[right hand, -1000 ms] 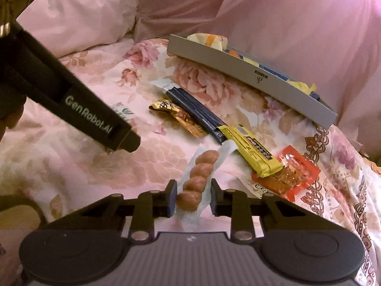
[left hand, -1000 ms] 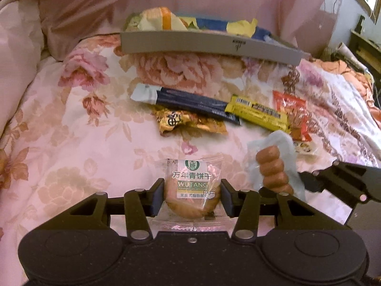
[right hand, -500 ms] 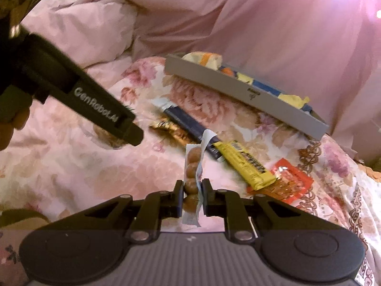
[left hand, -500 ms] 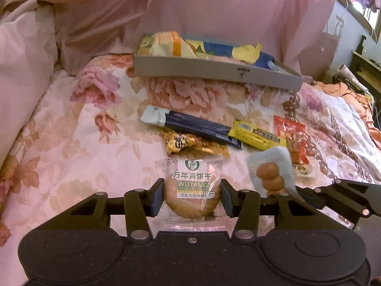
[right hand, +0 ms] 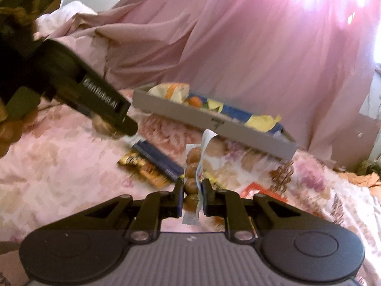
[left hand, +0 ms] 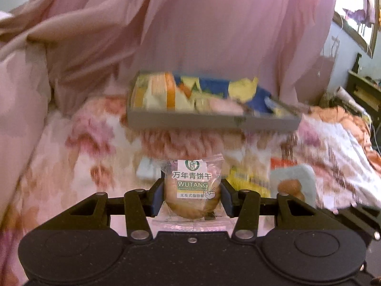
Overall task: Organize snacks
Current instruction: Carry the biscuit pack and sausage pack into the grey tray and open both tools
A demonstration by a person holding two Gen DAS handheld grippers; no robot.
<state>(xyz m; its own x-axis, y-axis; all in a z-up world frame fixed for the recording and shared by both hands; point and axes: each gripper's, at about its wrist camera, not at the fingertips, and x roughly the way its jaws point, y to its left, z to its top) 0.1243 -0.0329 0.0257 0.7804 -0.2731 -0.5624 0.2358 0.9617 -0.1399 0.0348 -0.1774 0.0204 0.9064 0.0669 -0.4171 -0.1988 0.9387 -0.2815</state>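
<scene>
A: Stock in the shallow grey cardboard tray (left hand: 209, 124), far side of the floral pink bedspread (left hand: 71, 166): several crinkled yellow, orange and blue snack packets are already lying inside it.

B: Stock in hand?

A: Two items. The left gripper (left hand: 192, 196) is clenching its fingers on a clear-wrapped round biscuit with a white and green label (left hand: 192, 186), lifted clear of the bed. The right gripper (right hand: 192, 199) is pinching its fingers on a clear sleeve of brown round pastries (right hand: 192, 174), also off the bed and standing upright.

B: Stock outstanding?

A: Four loose items are lying on the bedspread before the tray: a long dark-blue stick packet (right hand: 157, 159), a crumpled gold foil wrapper (right hand: 142, 169), a yellow bar (left hand: 247, 181) and a red sachet (right hand: 262, 191), blurred in both views.

B: Progress, as judged?

A: Roughly midway; both held items are awaiting the tray, then the four.
</scene>
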